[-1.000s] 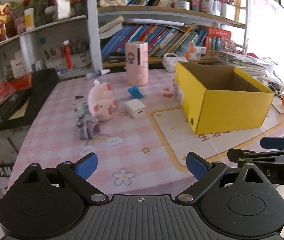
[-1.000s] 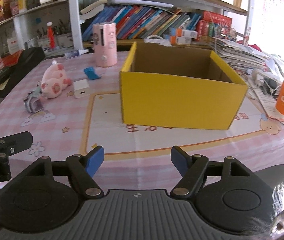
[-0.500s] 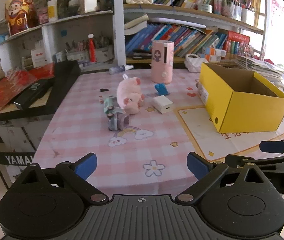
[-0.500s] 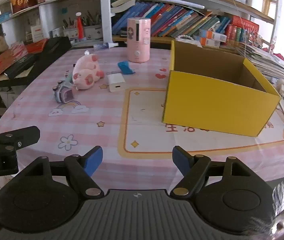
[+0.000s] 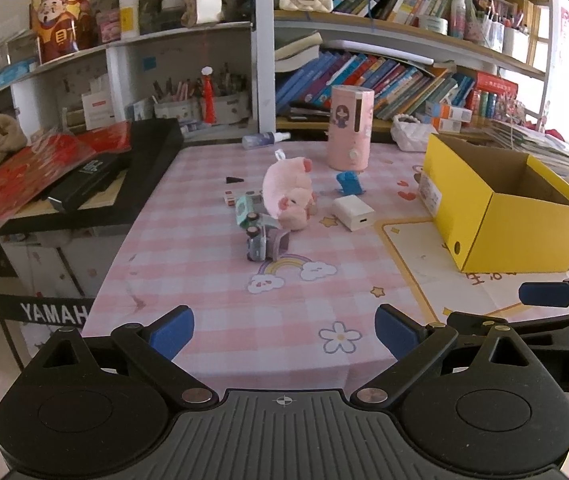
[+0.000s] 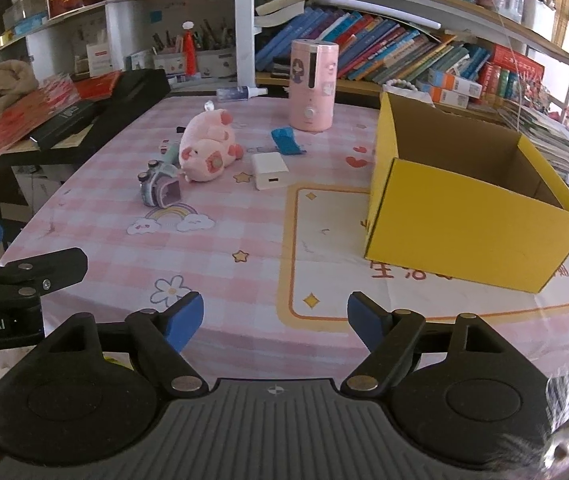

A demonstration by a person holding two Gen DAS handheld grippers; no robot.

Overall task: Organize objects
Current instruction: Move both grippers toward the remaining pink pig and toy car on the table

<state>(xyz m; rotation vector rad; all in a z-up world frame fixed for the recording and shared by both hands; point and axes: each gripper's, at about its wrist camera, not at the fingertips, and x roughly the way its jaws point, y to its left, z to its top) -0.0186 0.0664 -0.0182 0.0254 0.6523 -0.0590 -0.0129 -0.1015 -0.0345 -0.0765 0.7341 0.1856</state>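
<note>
- Left wrist view: the left gripper (image 5: 284,330) hangs over the near edge of the table (image 5: 212,280), its blue pads spread wide with nothing between them, a stance suited to approach, not to grasping. The loose items sit in a cluster mid-table: a pink plush pig (image 5: 288,194) leaning against a small toy truck (image 5: 260,236), a white charger block (image 5: 353,213) just beside them, a blue clip (image 5: 349,183) behind it, and a pink cylinder (image 5: 349,133) standing upright farther back. The yellow box (image 5: 500,216), open-topped and seemingly empty, stands to the right, the likely container for sorting.
- Right wrist view: the right gripper (image 6: 275,320) also hovers at the near table edge, its jaws opening and holding nothing. It points between the cluster and the box, well apart from both. The pig lies on its side touching the truck; the charger lies between pig and box, so probably an easy first pick.
</note>
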